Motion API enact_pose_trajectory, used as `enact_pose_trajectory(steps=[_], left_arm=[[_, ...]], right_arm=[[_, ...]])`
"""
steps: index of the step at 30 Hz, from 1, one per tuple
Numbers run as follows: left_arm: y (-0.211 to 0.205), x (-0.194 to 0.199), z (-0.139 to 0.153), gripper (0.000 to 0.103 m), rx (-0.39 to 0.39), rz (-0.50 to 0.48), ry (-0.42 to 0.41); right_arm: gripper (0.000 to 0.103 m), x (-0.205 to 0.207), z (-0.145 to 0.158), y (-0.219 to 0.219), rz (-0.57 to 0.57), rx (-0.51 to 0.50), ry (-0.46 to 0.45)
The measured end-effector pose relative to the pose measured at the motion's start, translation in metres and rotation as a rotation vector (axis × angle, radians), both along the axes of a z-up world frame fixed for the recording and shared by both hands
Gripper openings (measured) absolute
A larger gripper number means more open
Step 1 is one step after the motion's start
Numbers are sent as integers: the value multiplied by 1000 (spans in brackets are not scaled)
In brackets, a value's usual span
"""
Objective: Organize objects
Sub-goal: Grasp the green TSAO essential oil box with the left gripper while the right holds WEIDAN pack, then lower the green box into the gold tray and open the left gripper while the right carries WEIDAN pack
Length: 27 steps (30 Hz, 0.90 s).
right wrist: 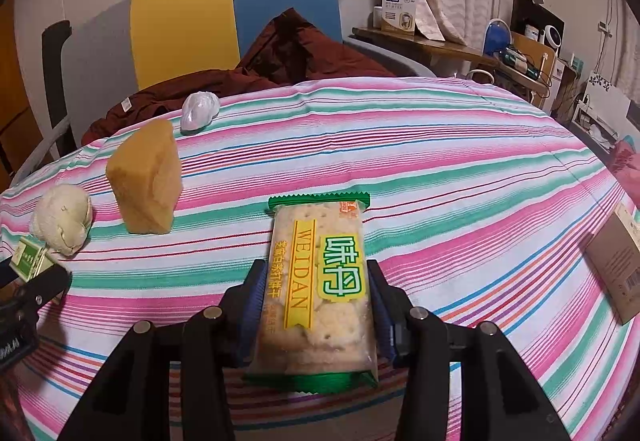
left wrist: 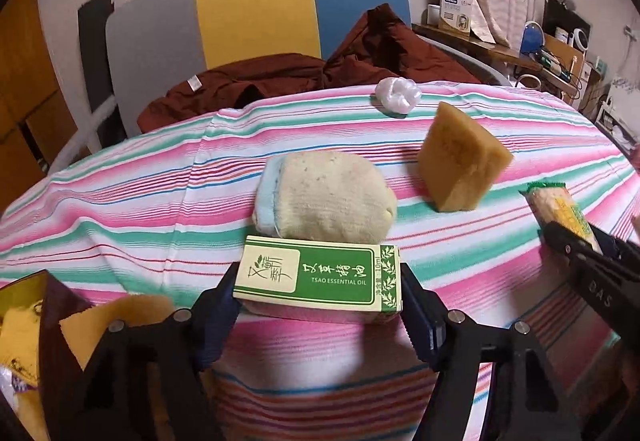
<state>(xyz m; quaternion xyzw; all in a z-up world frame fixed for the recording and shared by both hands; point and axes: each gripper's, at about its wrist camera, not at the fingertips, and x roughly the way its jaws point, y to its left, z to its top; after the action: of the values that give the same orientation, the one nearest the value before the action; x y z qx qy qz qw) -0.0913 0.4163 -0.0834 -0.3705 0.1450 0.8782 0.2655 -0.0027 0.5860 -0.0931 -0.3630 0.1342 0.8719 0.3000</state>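
On the striped cloth, the left tongs [left wrist: 320, 305] clench a small green-and-cream cardboard box [left wrist: 318, 275] lying flat; the right tongs [right wrist: 316, 305] grasp a clear cracker packet with green ends [right wrist: 320, 289].

The green essential-oil box [left wrist: 318, 273] hides the near edge of the rolled cream sock [left wrist: 326, 197] behind it, and its own underside and ends are masked by the blue pads [left wrist: 420, 315]. In the right wrist view only a corner of that box shows at the left edge. The cracker packet [right wrist: 320, 293] has its long sides covered by the fingers [right wrist: 250, 305]; the small print beside its yellow band is too fine to read. A brown carton [right wrist: 614, 261] near the bed's right edge is cut off by the frame. At the bed's near left corner, a dark, yellow-lined container [left wrist: 36, 321] is cropped and unidentifiable. The shelf clutter [left wrist: 560, 45] beyond the far right corner is too small to tell.
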Motion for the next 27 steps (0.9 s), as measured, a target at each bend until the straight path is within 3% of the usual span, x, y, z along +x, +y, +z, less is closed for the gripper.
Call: enact_pose_trajectory(steps=[11,20,27], left_arm=[[1,40,28,73,42,-50,9],[-31,72,63,73,70,-59,55],[-71,82,74,73,70,-19,73]], right_arm=[[48,1,1,-2,-29,37,-10],[48,-3,8,-18,-22,149,-31],[48,7,23,-35,50,217,72]])
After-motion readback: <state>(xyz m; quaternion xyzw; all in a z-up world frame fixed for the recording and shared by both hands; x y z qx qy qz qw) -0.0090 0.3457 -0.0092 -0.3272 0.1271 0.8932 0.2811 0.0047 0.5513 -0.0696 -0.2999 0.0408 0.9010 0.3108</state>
